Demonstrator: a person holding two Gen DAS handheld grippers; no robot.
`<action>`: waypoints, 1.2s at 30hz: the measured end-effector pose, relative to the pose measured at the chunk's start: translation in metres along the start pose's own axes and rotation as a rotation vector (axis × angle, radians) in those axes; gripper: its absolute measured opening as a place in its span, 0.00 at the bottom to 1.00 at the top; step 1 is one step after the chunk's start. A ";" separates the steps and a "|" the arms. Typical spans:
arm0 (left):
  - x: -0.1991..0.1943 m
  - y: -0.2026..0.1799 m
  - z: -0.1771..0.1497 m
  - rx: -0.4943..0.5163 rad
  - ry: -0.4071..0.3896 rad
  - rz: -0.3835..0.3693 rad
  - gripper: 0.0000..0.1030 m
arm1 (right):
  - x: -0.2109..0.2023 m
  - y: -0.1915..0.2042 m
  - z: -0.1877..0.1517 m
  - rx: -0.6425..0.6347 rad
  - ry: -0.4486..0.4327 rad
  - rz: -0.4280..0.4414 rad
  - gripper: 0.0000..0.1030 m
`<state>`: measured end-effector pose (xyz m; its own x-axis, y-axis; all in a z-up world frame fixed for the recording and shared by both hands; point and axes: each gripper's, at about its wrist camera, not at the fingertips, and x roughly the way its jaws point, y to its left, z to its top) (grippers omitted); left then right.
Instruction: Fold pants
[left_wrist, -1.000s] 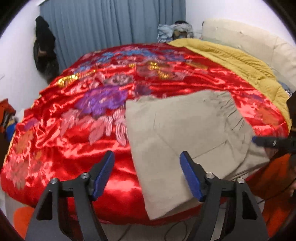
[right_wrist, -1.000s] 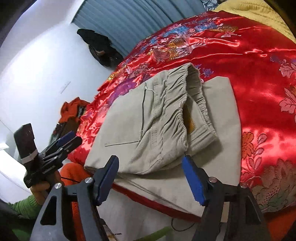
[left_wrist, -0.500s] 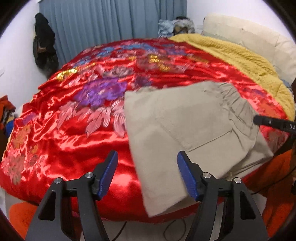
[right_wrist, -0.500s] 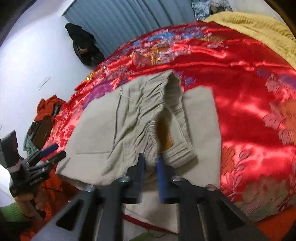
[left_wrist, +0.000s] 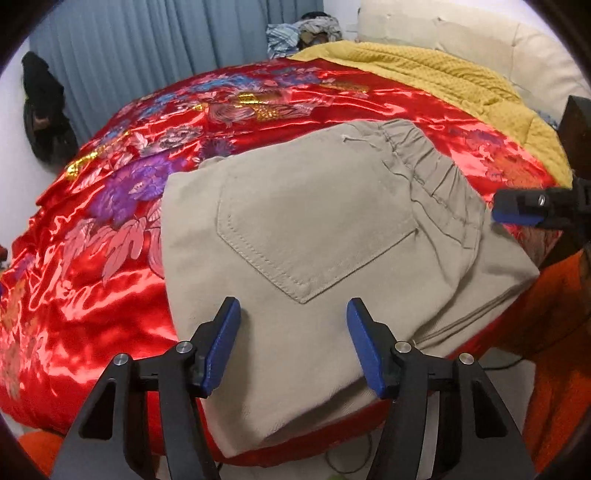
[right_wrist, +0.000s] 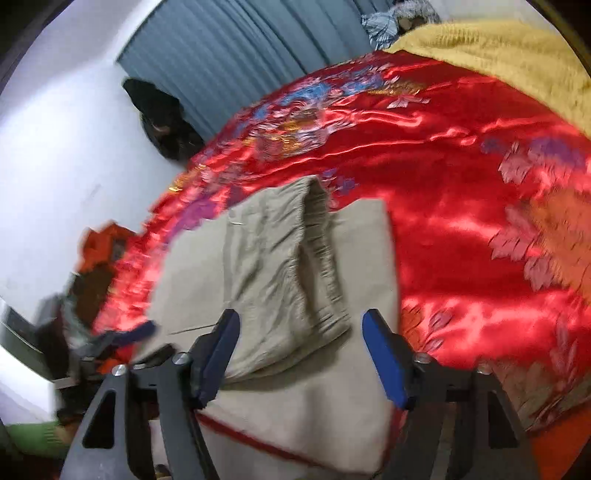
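Beige pants (left_wrist: 314, 221) lie folded on the red satin bedspread (left_wrist: 110, 258), back pocket up, elastic waistband toward the right. Their near edge hangs over the bed's front edge. My left gripper (left_wrist: 293, 341) is open and empty, its blue pads just above the near part of the pants. My right gripper (right_wrist: 301, 354) is open and empty over the waistband end of the pants (right_wrist: 280, 266). The right gripper also shows at the right edge of the left wrist view (left_wrist: 524, 210). The left gripper shows blurred in the right wrist view (right_wrist: 125, 334).
A yellow blanket (left_wrist: 443, 77) covers the far right of the bed, with a cream headboard (left_wrist: 480, 40) behind. Blue curtains (left_wrist: 147, 48) hang at the back. A dark bag (left_wrist: 44, 110) hangs on the left wall. Orange cloth (left_wrist: 554, 332) lies below the bed's right corner.
My left gripper has moved forward and right over the pants. My right gripper, shut half a second ago, has opened and now sits closer to the waistband.
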<state>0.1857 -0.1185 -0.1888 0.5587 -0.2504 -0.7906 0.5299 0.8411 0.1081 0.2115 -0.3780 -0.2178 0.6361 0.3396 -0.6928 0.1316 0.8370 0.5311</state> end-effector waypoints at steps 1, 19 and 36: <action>0.000 -0.001 0.000 0.002 -0.001 0.001 0.59 | 0.009 -0.002 -0.003 0.017 0.041 0.031 0.67; -0.073 0.034 0.016 -0.174 -0.118 -0.105 0.59 | -0.018 0.036 0.015 0.029 -0.073 0.074 0.21; -0.021 0.013 0.005 -0.086 0.041 0.001 0.64 | -0.045 -0.003 -0.032 0.175 -0.077 -0.236 0.45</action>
<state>0.1841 -0.1044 -0.1683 0.5320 -0.2315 -0.8145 0.4720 0.8797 0.0582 0.1581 -0.3818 -0.2037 0.6276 0.1050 -0.7715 0.4074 0.8001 0.4403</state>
